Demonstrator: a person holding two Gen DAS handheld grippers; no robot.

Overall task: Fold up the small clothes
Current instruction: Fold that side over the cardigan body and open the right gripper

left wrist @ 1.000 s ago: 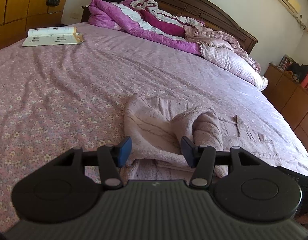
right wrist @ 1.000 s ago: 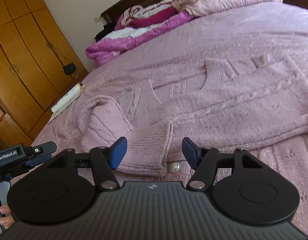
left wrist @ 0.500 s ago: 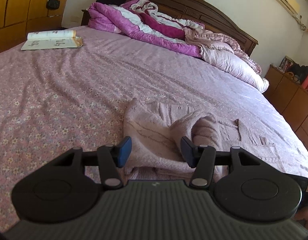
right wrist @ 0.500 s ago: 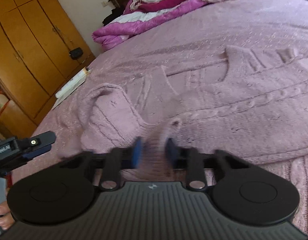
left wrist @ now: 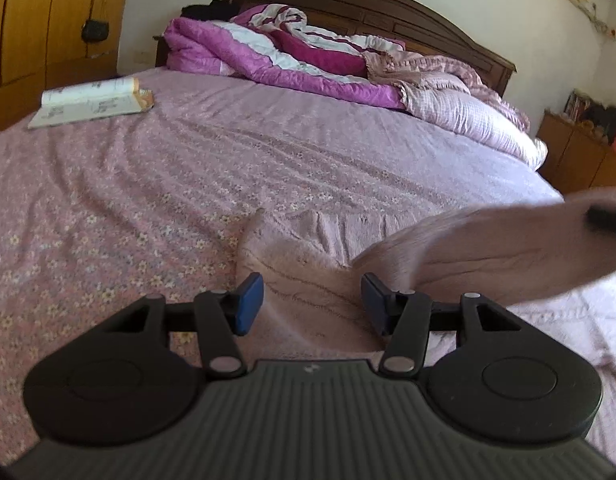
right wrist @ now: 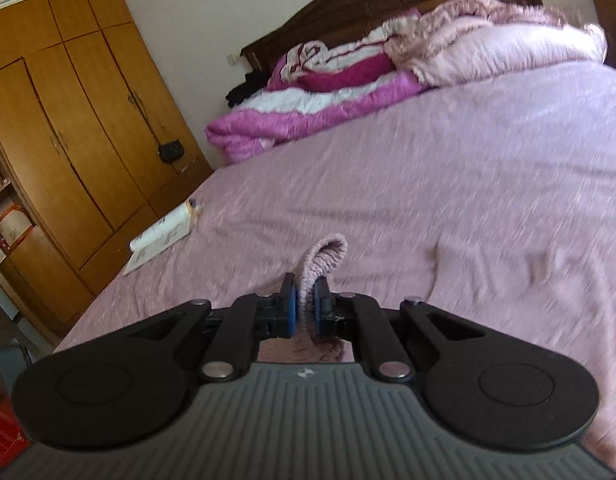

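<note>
A pale pink knitted sweater (left wrist: 284, 252) lies on the floral bedsheet (left wrist: 148, 200). My left gripper (left wrist: 311, 304) hovers open just above its near edge, with knit showing between the blue pads and neither pad pressing it. My right gripper (right wrist: 304, 304) is shut on the ribbed sleeve cuff (right wrist: 325, 256), which curls up above the pads. In the left wrist view the lifted sleeve (left wrist: 487, 248) stretches up to the right, blurred, to a dark bit of the right gripper (left wrist: 603, 218). The sweater's body (right wrist: 527, 272) is a blur in the right wrist view.
An open book (left wrist: 92, 100) lies at the bed's far left. A magenta and white quilt (left wrist: 292, 60) and a pillow (left wrist: 479, 120) are heaped by the dark headboard (left wrist: 387, 4). A wooden wardrobe (right wrist: 68, 120) stands left of the bed, a low dresser (left wrist: 579, 152) right.
My right gripper closed on the sleeve cuff and rose, pulling the sleeve up off the bed. My left gripper stayed open and shifted slightly over the sweater's edge.
</note>
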